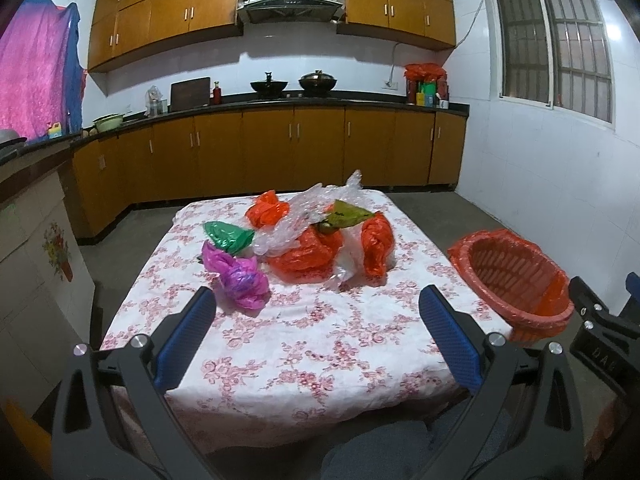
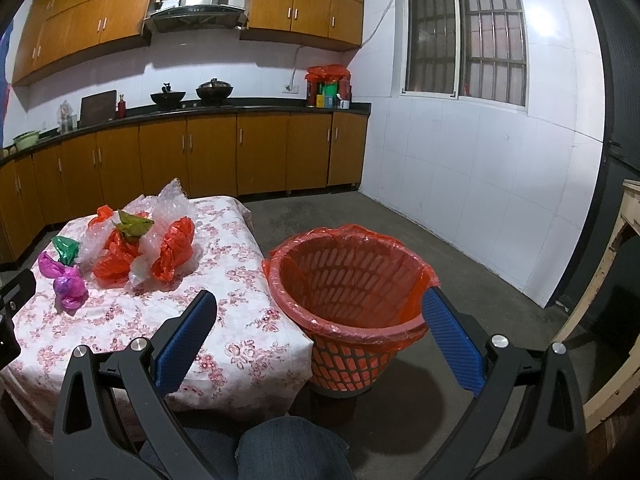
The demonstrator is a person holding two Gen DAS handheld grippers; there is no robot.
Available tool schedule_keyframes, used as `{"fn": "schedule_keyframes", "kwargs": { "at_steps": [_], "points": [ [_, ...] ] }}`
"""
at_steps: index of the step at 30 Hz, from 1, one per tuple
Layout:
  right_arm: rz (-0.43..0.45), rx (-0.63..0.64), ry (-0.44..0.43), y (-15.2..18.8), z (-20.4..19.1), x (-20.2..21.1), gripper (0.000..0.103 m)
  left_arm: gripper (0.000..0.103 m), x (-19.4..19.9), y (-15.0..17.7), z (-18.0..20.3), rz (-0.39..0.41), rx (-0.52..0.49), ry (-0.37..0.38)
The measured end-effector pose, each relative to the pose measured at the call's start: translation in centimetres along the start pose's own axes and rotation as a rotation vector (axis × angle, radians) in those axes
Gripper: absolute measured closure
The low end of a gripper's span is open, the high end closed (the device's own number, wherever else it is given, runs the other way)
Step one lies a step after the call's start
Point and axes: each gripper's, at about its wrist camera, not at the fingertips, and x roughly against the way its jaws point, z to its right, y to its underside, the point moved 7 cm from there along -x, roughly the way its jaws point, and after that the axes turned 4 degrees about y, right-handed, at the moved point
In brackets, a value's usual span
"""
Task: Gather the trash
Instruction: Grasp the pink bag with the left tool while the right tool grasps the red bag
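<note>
I'm starting from nothing: both tongs, left point(image 1: 316, 306) and right point(image 2: 320, 310), are gaping empty, bags point(image 1: 304, 254) are sitting mid-frame on the counter point(image 1: 320, 360), and the bin point(image 2: 352, 280) is looking empty.

Bare tablecloth point(image 1: 320, 344) before bag heap point(image 1: 312, 240)

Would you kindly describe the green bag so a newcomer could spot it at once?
Start at the table with the floral tablecloth and find the heap of crumpled plastic on it. The green bag lies at the heap's left edge, just behind the magenta bag. It is the only glossy emerald piece; the olive wrapper is duller.
</note>
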Motion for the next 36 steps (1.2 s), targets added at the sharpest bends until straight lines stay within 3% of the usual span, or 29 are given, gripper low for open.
{"fn": "schedule_keyframes", "kwargs": {
  "at_steps": [10,21,28,36],
  "points": [
    [-0.015,0.035,-0.047,-1.0,-2.7,-2.1,0.002,0.004,-2.6,0.4,-5.0,-0.049,0.077,-0.090],
    [-0.113,0.030,-0.212,-2.3,-9.5,-8.4,0.002,0.007,-8.1,0.5,-12.4,-0.111,0.179,-0.194],
    [-0.187,0.081,-0.287,-2.6,-14.8,-13.6,0.020,0.019,-13.4,1.1,-13.1,-0.200,0.204,-0.169],
    [-0.279,0.067,-0.333,-2.5,-18.6,-18.4,0.021,0.022,-18.2,1.3,-12.6,-0.260,0.180,-0.149]
  ]
}}
